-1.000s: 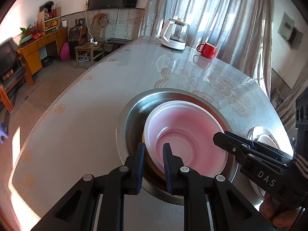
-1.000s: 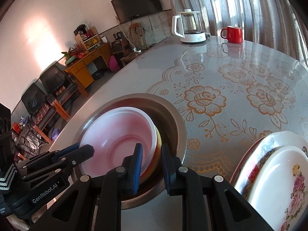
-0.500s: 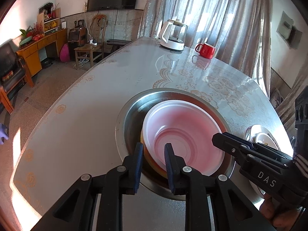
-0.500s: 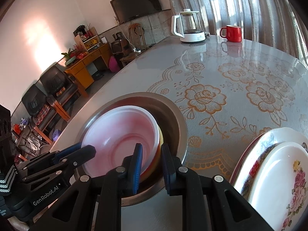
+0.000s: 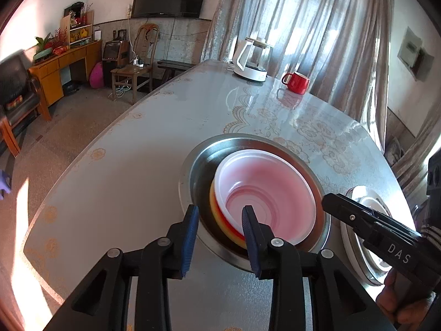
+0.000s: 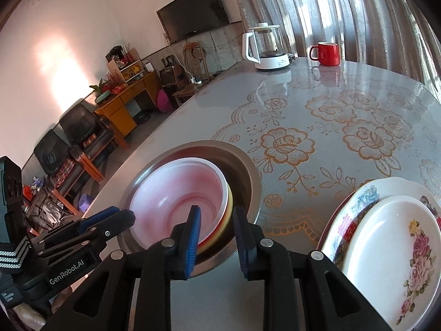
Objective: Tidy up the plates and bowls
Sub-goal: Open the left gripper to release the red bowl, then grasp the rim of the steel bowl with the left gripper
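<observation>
A white bowl with a pink inside [image 5: 264,193] [image 6: 179,193] sits on top of yellow and red bowls [image 5: 213,205] [image 6: 230,204], all nested in a steel basin [image 5: 193,171] [image 6: 249,171]. My left gripper [image 5: 219,215] straddles the near rim of that stack. Its jaws are opening, and the outer pad stands off the bowls. My right gripper [image 6: 216,215] straddles the opposite rim, one finger inside the bowl and one outside, its jaws opening too. Each gripper also shows in the other's view: the right gripper [image 5: 330,201], the left gripper [image 6: 121,215].
Two stacked plates lie right of the basin: a white plate with roses [image 6: 386,248] on a larger patterned plate [image 6: 366,193]. A glass kettle [image 5: 252,59] and a red mug [image 5: 296,82] stand at the far end of the table [image 5: 124,179]. A hand [image 5: 391,298] holds the right gripper.
Both grippers' jaws have spread apart from the bowl stack's rim, which they pinched before. The stack stays in the basin, and neither hand has shifted much.
</observation>
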The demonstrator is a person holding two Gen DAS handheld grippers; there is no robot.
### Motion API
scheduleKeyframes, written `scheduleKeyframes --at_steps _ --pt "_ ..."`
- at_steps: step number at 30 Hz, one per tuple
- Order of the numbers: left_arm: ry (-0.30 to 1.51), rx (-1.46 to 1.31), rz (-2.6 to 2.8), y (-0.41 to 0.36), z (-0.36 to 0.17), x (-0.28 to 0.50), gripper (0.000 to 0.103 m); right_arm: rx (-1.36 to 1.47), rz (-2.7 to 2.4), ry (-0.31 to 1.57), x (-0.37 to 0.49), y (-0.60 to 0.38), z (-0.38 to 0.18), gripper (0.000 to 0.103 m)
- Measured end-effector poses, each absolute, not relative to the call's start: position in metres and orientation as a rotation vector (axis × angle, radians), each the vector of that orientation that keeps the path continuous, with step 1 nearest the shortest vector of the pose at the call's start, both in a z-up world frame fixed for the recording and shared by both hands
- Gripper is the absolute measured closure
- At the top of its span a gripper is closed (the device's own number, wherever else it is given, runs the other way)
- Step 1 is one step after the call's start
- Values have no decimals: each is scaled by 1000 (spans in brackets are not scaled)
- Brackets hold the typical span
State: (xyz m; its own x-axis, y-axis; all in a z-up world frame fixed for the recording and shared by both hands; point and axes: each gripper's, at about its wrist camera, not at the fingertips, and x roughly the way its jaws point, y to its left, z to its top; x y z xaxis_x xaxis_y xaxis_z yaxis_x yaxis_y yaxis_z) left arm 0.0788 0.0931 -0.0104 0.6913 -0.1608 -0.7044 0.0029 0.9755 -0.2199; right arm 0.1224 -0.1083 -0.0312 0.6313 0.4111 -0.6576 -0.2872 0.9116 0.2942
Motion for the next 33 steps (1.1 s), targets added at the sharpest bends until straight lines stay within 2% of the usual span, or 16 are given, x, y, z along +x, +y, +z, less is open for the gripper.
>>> scheduleKeyframes --at_steps 9,15,20,26,30,33 --pt "808 -263 -45 116 -16 72 69 224 367 799 120 -129 -35 78" --pt "818 -314 -50 128 -21 74 56 269 359 828 126 -137 -41 78" --pt "819 -314 -46 130 -26 79 55 242 341 845 132 -132 -45 78" --pt "831 -287 -86 127 -30 90 57 220 322 863 139 -128 -50 78" --pt "846 -286 -147 125 -33 98 69 205 336 876 142 -125 -53 78" --pt "850 -277 -161 125 -34 103 70 203 346 887 144 -122 -55 78"
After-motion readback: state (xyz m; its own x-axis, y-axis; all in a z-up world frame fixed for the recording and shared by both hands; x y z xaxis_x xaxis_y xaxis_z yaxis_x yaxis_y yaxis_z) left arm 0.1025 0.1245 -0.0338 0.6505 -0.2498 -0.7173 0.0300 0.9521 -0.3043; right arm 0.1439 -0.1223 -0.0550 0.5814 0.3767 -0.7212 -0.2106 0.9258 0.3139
